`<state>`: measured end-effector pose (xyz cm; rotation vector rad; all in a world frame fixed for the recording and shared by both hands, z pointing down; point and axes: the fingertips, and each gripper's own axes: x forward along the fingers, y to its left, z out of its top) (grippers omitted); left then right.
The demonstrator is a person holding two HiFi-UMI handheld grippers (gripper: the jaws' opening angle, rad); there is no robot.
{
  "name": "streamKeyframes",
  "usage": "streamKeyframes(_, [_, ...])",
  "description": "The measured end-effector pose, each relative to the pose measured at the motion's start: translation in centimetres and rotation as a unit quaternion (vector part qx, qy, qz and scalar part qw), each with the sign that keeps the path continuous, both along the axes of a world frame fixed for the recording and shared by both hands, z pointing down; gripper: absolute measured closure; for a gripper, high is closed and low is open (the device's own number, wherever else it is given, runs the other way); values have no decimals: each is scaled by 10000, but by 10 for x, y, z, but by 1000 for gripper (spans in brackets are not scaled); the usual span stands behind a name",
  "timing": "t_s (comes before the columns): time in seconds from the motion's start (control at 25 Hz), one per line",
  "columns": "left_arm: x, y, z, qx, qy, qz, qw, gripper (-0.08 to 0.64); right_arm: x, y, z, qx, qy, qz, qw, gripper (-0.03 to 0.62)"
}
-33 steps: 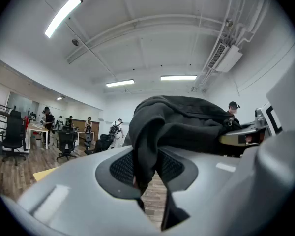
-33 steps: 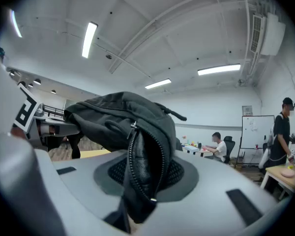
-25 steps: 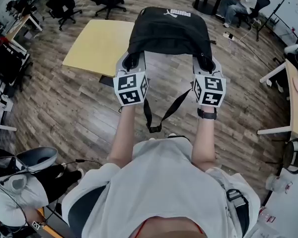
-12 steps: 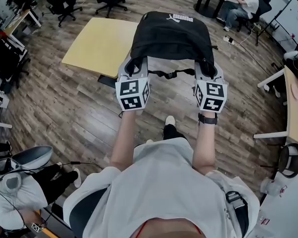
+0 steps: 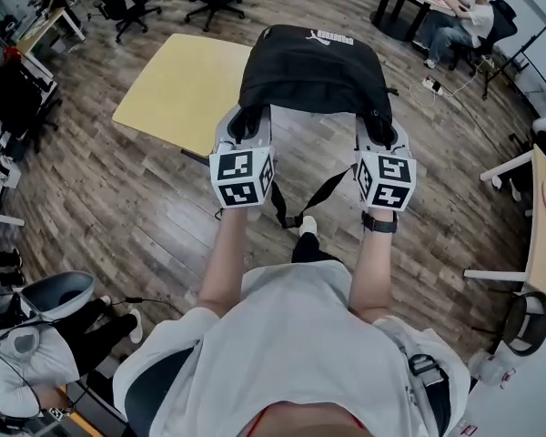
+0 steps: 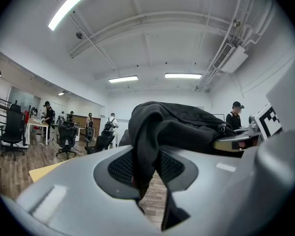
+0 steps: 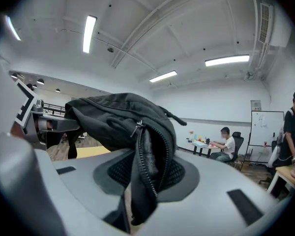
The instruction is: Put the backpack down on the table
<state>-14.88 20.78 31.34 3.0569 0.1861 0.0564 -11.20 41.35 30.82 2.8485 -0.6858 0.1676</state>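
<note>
Black backpack (image 5: 314, 66) up in the air, held from both sides, partly over the right edge of the yellow table (image 5: 173, 85). Left gripper (image 5: 245, 119) clamped on its fabric, right gripper (image 5: 379, 127) clamped on a zippered edge (strap (image 5: 309, 203) dangles below).

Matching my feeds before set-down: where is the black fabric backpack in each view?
Head view: black fabric backpack, upper centre.
Left gripper view: backpack at centre, pinched between the jaws.
Right gripper view: backpack centre-left, zipper edge between the jaws.
Shared landmark: yellow square tabletop, left of the backpack in every view.
</note>
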Motion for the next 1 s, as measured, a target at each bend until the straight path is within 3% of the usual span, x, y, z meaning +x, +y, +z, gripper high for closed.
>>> streamKeyframes(0.4, [118, 36, -33, 115, 232, -157, 9995, 459, 119, 30, -40, -2, 408, -122, 9991, 471])
streamKeyframes(0.72, [178, 78, -25, 252, 140, -16, 9996, 457, 174, 74, -26, 93, 308, -74, 9995, 471])
streamKeyframes(1.0, [216, 80, -11, 276, -140, 27, 9995, 457, 212, 76, -14, 57, 149, -162, 9997, 469])
